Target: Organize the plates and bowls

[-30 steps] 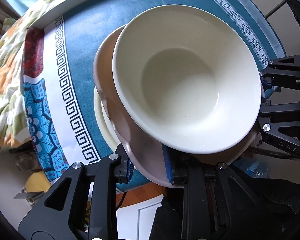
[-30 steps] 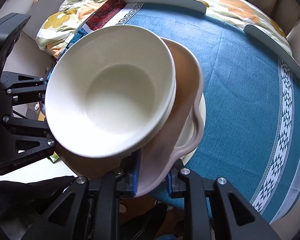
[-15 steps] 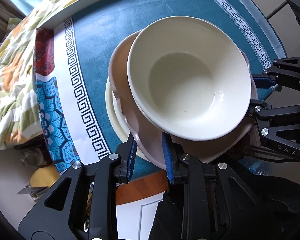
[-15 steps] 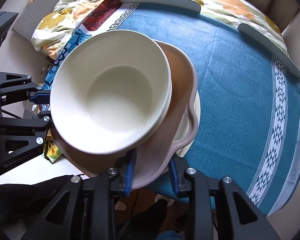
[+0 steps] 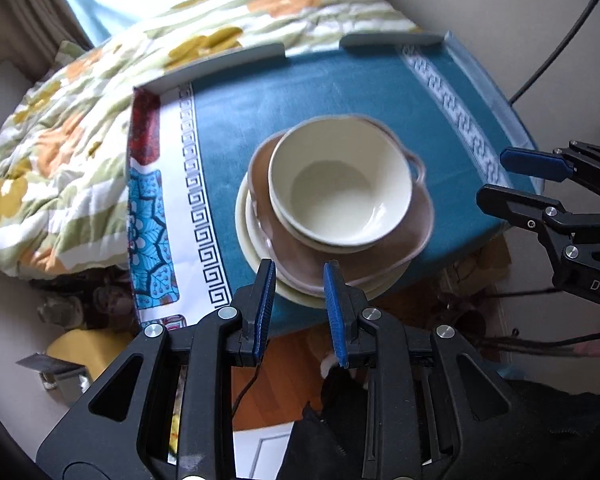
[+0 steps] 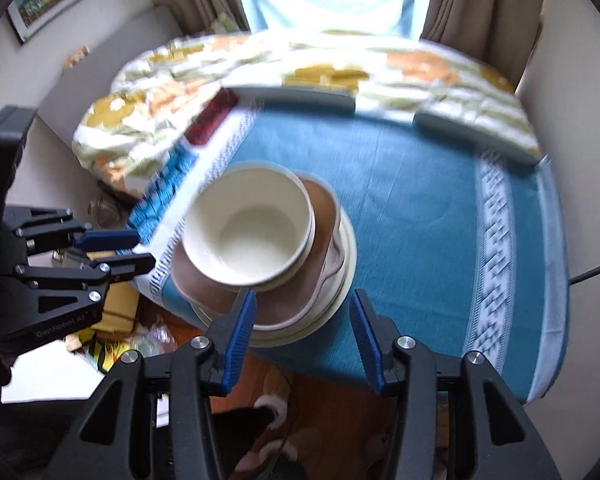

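Note:
A cream bowl (image 5: 340,196) sits on a pink-brown plate (image 5: 400,248), which lies on a cream plate (image 5: 252,256), stacked near the front edge of the blue-cloth table (image 5: 300,92). The same bowl (image 6: 248,228), pink-brown plate (image 6: 324,208) and cream plate (image 6: 346,264) show in the right wrist view. My left gripper (image 5: 300,268) is open and empty, just in front of the stack. My right gripper (image 6: 302,300) is open wide and empty, also pulled back from the stack. Each gripper shows at the side of the other's view, the right one (image 5: 516,180) and the left one (image 6: 128,252).
A floral quilt (image 5: 80,152) lies behind and left of the table. Grey raised rails (image 6: 292,96) edge the table's far side. Clutter lies on the wooden floor (image 6: 332,396) below the table's front edge. Curtains and a window stand at the back.
Both grippers let go of the pink-brown plate, opened and pulled back and up from the stack. The stack now rests on the table.

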Tool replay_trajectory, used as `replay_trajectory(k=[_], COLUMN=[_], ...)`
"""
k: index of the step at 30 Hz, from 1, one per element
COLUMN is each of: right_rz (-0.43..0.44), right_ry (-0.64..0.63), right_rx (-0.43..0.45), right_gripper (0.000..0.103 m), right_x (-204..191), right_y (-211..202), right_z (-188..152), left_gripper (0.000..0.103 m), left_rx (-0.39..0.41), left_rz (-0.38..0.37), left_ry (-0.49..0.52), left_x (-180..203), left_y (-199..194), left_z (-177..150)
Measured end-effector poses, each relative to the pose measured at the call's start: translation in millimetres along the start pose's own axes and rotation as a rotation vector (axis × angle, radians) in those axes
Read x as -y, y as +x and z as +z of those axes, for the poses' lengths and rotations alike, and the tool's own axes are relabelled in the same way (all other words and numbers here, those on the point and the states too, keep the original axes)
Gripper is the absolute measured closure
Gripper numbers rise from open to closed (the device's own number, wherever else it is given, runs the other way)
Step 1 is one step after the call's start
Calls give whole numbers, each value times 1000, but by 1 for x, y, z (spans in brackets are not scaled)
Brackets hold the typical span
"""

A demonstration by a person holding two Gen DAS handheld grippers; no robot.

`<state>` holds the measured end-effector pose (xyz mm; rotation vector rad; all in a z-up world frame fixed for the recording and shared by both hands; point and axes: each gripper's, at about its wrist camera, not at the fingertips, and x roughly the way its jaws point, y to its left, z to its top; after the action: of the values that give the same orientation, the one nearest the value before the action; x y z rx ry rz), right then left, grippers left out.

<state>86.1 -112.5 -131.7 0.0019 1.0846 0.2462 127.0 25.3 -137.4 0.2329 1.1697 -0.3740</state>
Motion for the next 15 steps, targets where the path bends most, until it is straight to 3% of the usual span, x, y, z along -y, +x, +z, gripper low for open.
replay_trajectory(k=[3, 4, 5, 6, 7, 8, 10, 12, 15], right_rz=[-42, -60, -82, -104, -116, -129, -167, -230, -254], right_ry=[8, 12, 23, 33, 38, 46, 59, 77, 102], right_rx=[163, 213, 262, 312, 356, 400, 464, 520, 582], right_gripper=[57, 47, 30, 20, 10, 9, 9, 9, 9], right_x=[-2, -3, -4, -5, -6, -6, -7, -7, -8], right_y=[-57, -75, -92, -109, -124, -138, -160, -175, -193], right_z=[-5, -7, -11, -16, -21, -26, -36, -47, -59], left_gripper=[81, 80, 69, 31, 9, 0, 0, 0, 0], left_rx=[209, 275, 332, 379, 435, 517, 624, 647, 686], left_rz=[46, 66, 83, 97, 121, 151, 178, 204, 218], left_ry=[-49, -62, -73, -81, -94, -109, -104, -119, -161], left_x=[14, 20, 27, 32, 38, 43, 52, 58, 63], left_y=[-57, -75, -92, -106, -121, -136, -160, -172, -185], left_z=[-7, -11, -15, -19, -23, -31, -44, -49, -60])
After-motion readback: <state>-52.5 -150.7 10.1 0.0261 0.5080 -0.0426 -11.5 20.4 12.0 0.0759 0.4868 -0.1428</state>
